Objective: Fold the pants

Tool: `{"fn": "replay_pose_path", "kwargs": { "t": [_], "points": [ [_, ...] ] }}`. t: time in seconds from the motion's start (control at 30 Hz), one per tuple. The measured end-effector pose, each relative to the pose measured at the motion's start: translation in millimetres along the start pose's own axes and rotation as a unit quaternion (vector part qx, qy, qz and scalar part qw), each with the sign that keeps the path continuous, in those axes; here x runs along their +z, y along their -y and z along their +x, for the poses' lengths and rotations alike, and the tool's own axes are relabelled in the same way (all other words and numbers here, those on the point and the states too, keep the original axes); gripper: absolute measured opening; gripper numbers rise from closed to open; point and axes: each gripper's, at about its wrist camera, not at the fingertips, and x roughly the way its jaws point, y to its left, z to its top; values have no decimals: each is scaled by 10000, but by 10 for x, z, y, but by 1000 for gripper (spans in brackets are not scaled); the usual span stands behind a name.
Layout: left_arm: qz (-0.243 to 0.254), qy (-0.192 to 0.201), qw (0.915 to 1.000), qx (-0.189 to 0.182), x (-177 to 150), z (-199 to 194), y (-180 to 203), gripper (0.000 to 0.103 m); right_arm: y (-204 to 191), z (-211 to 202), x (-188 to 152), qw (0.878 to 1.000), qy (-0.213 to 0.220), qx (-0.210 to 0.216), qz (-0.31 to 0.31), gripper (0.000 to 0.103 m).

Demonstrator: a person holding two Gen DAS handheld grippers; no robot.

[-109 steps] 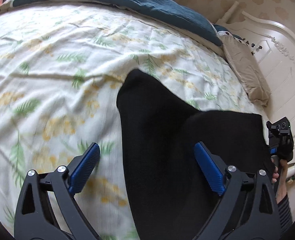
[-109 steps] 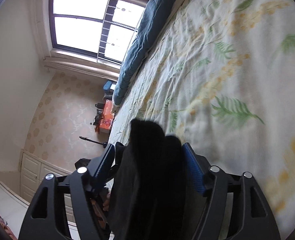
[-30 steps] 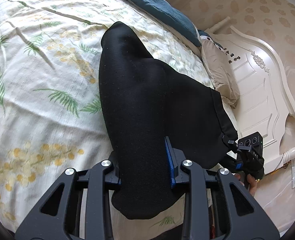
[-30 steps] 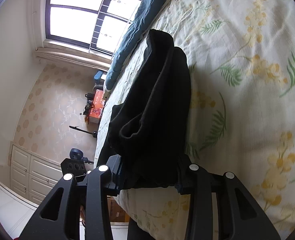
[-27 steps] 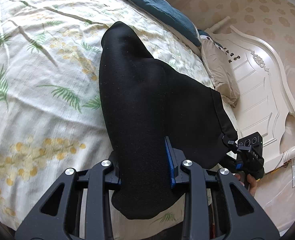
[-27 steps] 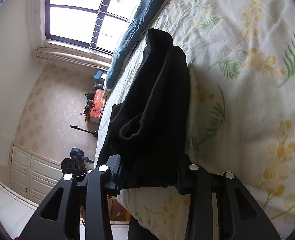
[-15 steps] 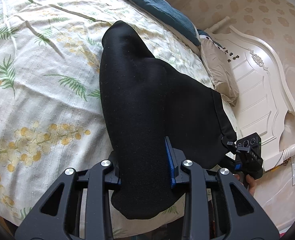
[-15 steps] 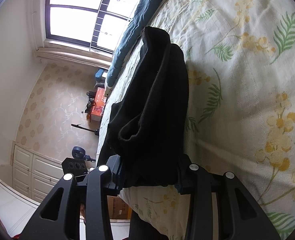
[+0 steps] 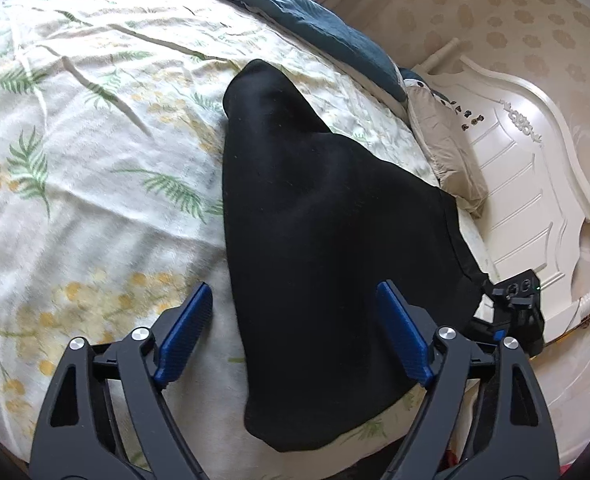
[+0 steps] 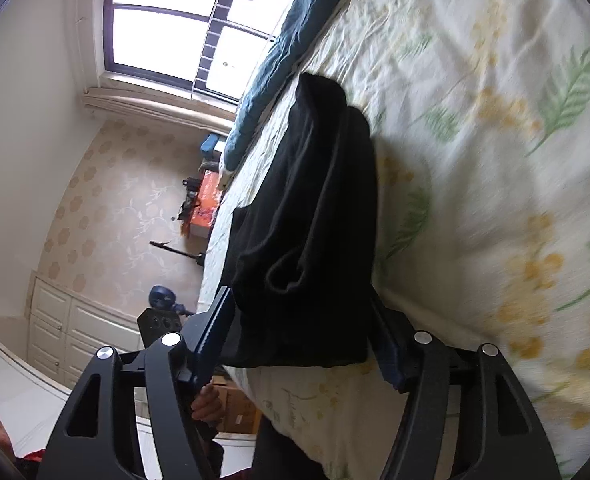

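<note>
The black pants [image 9: 327, 240] lie folded on the floral bedsheet [image 9: 75, 168], near the bed's front edge. My left gripper [image 9: 295, 328] is open, its blue pads [image 9: 187, 332] spread either side of the pants' near end, holding nothing. In the right wrist view the pants [image 10: 311, 220] lie stacked in layers on the sheet [image 10: 495, 160]. My right gripper [image 10: 299, 336] is open, its jaws apart around the pants' near edge without pinching it. The right gripper also shows in the left wrist view [image 9: 515, 312] at the pants' right corner.
A dark blue duvet [image 9: 315, 12] lies along the far side of the bed. A beige pillow [image 9: 447, 148] leans at the white headboard [image 9: 535, 168]. The right wrist view shows a window [image 10: 183, 28], white cabinets [image 10: 71, 320] and an orange box [image 10: 207, 200] beside the bed.
Both grippers were shut on the pants half a second ago. Both have opened and let the pants go, and the pants now rest on the bed.
</note>
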Motion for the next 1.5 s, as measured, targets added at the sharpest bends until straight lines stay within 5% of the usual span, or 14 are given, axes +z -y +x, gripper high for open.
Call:
{"fn": "replay_pose_path", "kwargs": {
  "t": [0.23,0.37,0.47,0.6,0.77,0.9,1.0,1.17,1.2,1.3,1.5],
  "points": [
    [113,-148,9997,-187,248,157,-82,87,52,59,347,9998,-84,-86,-188,70],
    [174,-286,9991,-265,388,269,-119,87,111,236,531,9992,-309,248,-87,70],
    [266,-345,9988,-244,427,313,-121,86,166,354,558,9987,-476,108,-135,37],
    [487,-342,9982,-107,407,325,-88,82,279,334,511,9984,-433,352,-81,29],
    [510,-344,9980,-116,437,317,-74,83,258,280,513,9973,-482,550,-111,40],
    [551,-397,9976,-124,543,379,-88,84,193,279,629,9968,-456,645,-127,61],
    [574,-453,9972,-154,632,442,-77,87,92,341,718,9984,-367,301,-317,62],
    [591,-496,9969,-171,690,492,-97,88,197,462,887,9986,-376,377,-32,64],
    [602,-503,9968,-168,692,500,-96,89,228,468,927,9985,-338,420,59,62],
    [636,-506,9965,-171,703,514,-85,90,334,517,1024,9987,-348,260,278,34],
    [716,-469,9962,-183,679,512,-80,91,454,479,1030,9979,-377,353,396,29]
  ]
}}
